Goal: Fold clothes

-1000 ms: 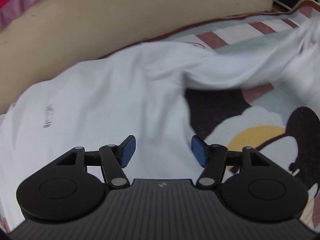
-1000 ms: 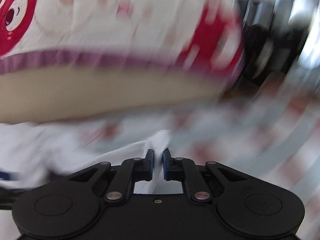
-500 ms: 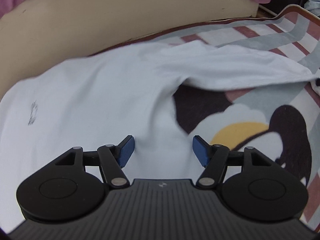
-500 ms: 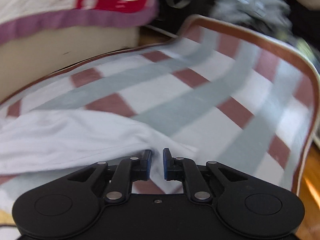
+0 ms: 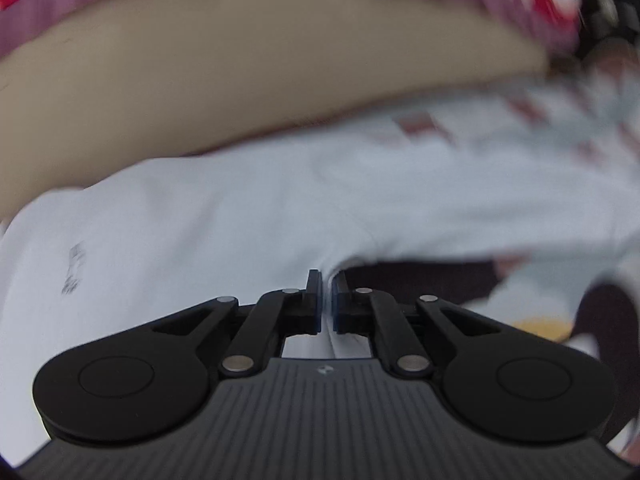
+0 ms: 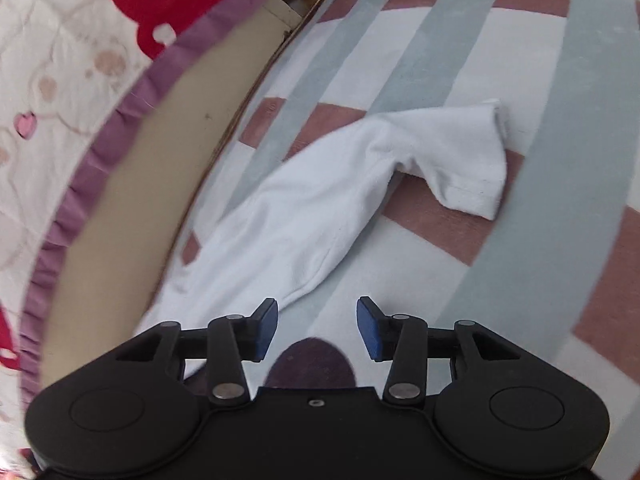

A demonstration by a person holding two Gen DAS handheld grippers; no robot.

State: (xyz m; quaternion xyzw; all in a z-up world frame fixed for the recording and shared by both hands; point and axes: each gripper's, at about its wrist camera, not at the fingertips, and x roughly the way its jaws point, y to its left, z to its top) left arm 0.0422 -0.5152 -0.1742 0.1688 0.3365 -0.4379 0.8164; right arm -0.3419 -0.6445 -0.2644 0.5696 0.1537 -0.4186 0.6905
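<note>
A white T-shirt (image 5: pixel 224 216) lies spread on a striped mat, with a small grey print at its left. My left gripper (image 5: pixel 328 300) is shut on a fold of the shirt's edge, and cloth shows between the blue pads. In the right wrist view the shirt's sleeve (image 6: pixel 452 160) lies stretched out flat on the mat, away from me. My right gripper (image 6: pixel 317 328) hovers just short of the shirt's near edge; its jaws are opening and nothing is between them.
The mat (image 6: pixel 552 92) has grey, white and brown stripes and a dark cartoon print (image 5: pixel 600 312). A beige bed side (image 5: pixel 240 80) runs along the far edge, under a quilt (image 6: pixel 60 32) with red bears and a purple frill.
My left gripper has closed onto the shirt's edge. My right gripper has let go of the sleeve, which now lies flat, and has pulled back and rolled.
</note>
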